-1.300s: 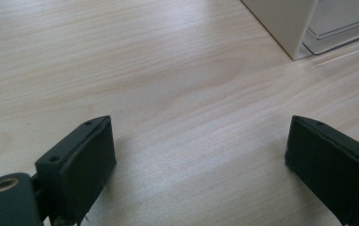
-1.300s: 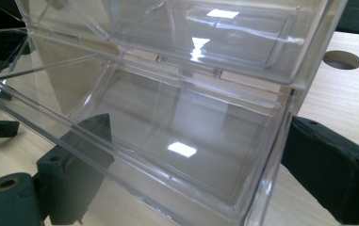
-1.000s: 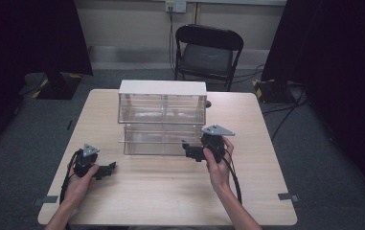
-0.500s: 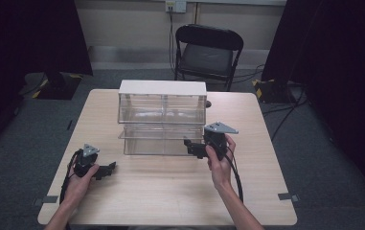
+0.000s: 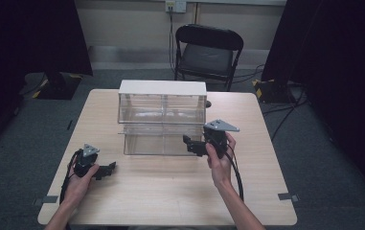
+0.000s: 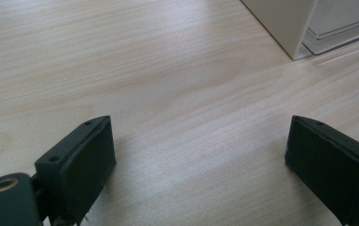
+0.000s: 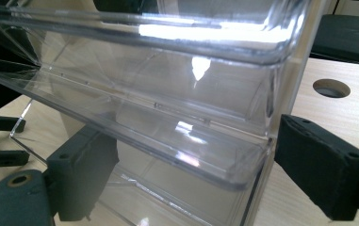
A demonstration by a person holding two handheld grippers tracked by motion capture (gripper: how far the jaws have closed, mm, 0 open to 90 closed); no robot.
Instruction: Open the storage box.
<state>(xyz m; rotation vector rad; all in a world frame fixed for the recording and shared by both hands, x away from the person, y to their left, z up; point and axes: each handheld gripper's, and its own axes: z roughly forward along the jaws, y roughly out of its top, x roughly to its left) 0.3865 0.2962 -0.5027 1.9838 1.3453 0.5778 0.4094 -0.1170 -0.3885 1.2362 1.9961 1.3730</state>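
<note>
No brand, label or other writing could be read on any of the things.

The clear plastic drawer box [image 5: 162, 117] with its white top stood in the far middle part of the table [image 5: 170, 201], and its lower drawer [image 5: 158, 139] was pulled out a little toward the person. The right tool [image 5: 193, 143] was at the right front corner of this box, held by the right hand [image 5: 220, 158]. In the right gripper view its two black jaws stood apart, one on each side of the clear corner of the drawer [image 7: 243, 160]; whether they touched the plastic could not be told. Compared with one second before, the right tool had moved slightly to the right along the front of the box and a little nearer to the person. The box itself had not shifted.

The left tool [image 5: 107, 170] lay low near the table, in front of the box and to its left, in the left hand [image 5: 79, 179], and it had stayed in the same place. In the left gripper view its jaws were wide apart over bare wood [image 6: 177, 94], and the white corner of the box [image 6: 285, 23] was seen ahead.

In front of the box the table was free up to its near edge, and also on both sides of the box. Behind the box, past the far edge, stood a black folding chair [image 5: 206, 52]
</note>
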